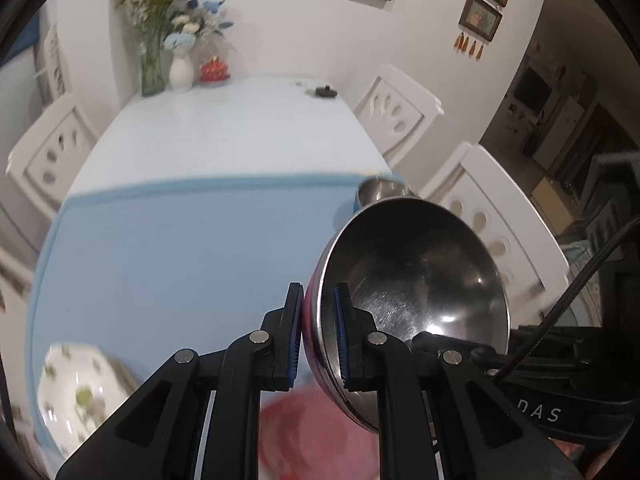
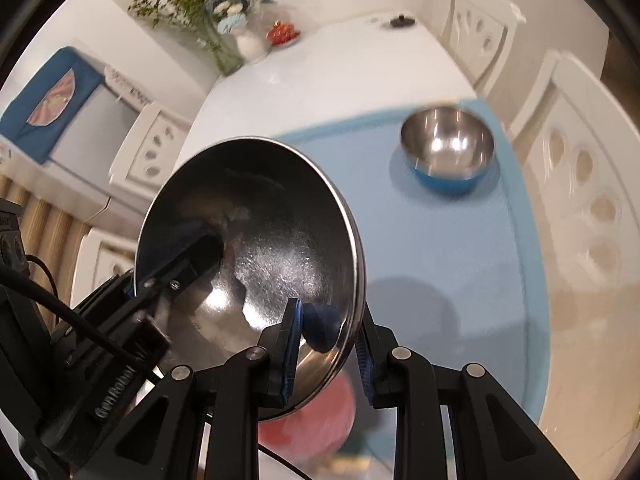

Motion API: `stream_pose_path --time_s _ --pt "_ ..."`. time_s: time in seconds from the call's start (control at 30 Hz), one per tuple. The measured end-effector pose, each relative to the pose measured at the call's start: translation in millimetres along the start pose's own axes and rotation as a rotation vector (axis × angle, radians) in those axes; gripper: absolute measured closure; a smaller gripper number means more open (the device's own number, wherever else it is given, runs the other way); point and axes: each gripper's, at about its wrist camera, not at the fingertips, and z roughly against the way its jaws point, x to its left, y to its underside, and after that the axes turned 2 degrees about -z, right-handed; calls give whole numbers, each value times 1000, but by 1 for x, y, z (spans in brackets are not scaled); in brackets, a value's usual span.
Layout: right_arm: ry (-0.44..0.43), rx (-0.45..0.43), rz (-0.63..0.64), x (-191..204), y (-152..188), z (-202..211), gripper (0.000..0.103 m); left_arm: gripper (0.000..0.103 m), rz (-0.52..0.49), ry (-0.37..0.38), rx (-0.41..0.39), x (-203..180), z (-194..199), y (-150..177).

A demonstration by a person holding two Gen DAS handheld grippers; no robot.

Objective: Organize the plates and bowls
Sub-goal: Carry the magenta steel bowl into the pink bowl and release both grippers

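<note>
While tilted, round steel bowl [image 2: 256, 248] seems double-gripped.

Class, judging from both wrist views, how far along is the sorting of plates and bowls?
Nothing looks stacked yet. In hand: both grippers, left and right, clamp one steel bowl by its rim. Left: blue-bottomed bowl, floral plate and red plate lie apart on the mat.

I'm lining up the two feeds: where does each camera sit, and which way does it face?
Left wrist: on the left hand-held gripper, facing along the table toward the flower vases; its fingers pinch the steel bowl rim.
Right wrist: on the right hand-held gripper, angled down at the blue mat and blue bowl; its fingers pinch the same bowl, with the left gripper visible opposite.
Shared: the held bowl, mat, table, vases.
</note>
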Motion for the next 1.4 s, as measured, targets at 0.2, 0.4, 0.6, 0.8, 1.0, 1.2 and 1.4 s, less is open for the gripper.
stream_pose_path --time_s 0.2,0.4,0.6,0.8,1.0,1.2,1.4 --pt "28 141 -43 -4 71 -25 78 91 -40 -9 153 5 -14 74" --pt "116 194 -55 1 105 -55 78 91 7 28 241 25 -36 109" --pt "229 184 -31 12 107 -76 78 81 -36 -22 241 30 -41 120" --pt "271 140 -55 17 113 -70 78 79 -90 -33 185 41 -22 112" --pt "258 103 -119 16 129 -47 78 78 -55 -30 205 71 -17 120" --pt "212 86 -160 18 140 -22 78 78 -47 -7 183 72 -6 122" --pt "152 44 -139 28 131 4 77 78 -109 2 93 58 18 98"
